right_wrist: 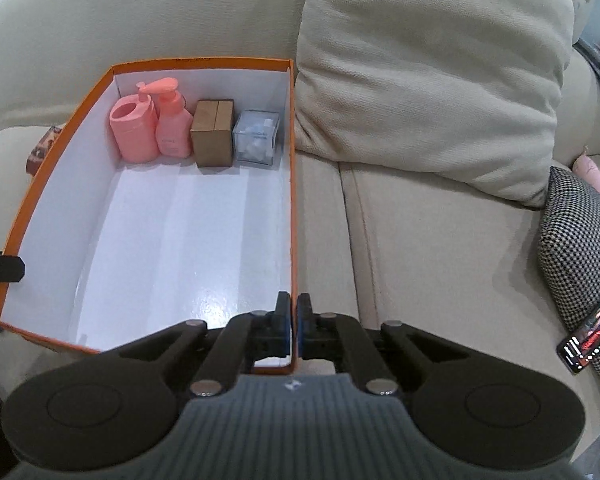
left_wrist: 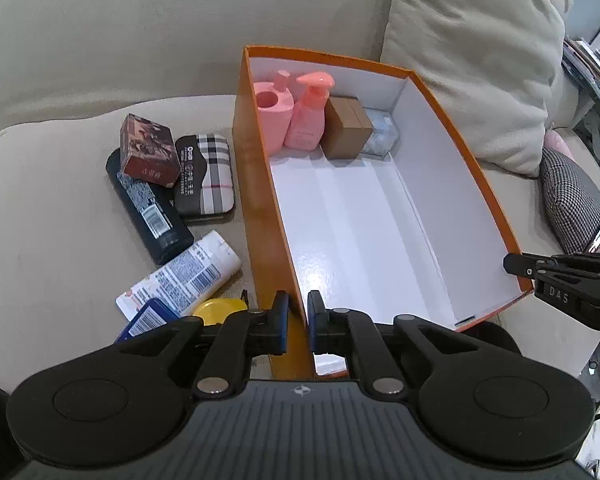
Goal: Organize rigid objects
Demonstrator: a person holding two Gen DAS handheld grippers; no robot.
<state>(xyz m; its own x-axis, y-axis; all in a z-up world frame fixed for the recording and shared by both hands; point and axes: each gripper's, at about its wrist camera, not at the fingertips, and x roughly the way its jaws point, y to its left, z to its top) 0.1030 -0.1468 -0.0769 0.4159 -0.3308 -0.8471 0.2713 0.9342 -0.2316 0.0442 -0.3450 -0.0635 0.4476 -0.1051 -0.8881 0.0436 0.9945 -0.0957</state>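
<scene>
An orange box point(left_wrist: 260, 200) with a white inside point(right_wrist: 180, 240) stands on a beige sofa. At its far end stand a pink holder point(left_wrist: 274, 114), a pink pump bottle point(left_wrist: 308, 120), a brown carton point(left_wrist: 346, 128) and a clear box point(left_wrist: 380, 132). My left gripper point(left_wrist: 298, 320) is shut on the box's left wall near the front corner. My right gripper point(right_wrist: 294, 320) is shut on the box's right wall point(right_wrist: 292, 200) near the front. Left of the box lie a red-brown box point(left_wrist: 150, 150), a dark bottle point(left_wrist: 152, 208), a plaid case point(left_wrist: 208, 174), a white tube point(left_wrist: 184, 276) and a yellow disc point(left_wrist: 220, 310).
A large beige cushion point(right_wrist: 428, 80) leans on the sofa back right of the box. A checked cushion point(right_wrist: 580, 248) and a phone point(right_wrist: 588, 340) lie at the far right. The right gripper shows in the left wrist view point(left_wrist: 512, 266) at the box's right edge.
</scene>
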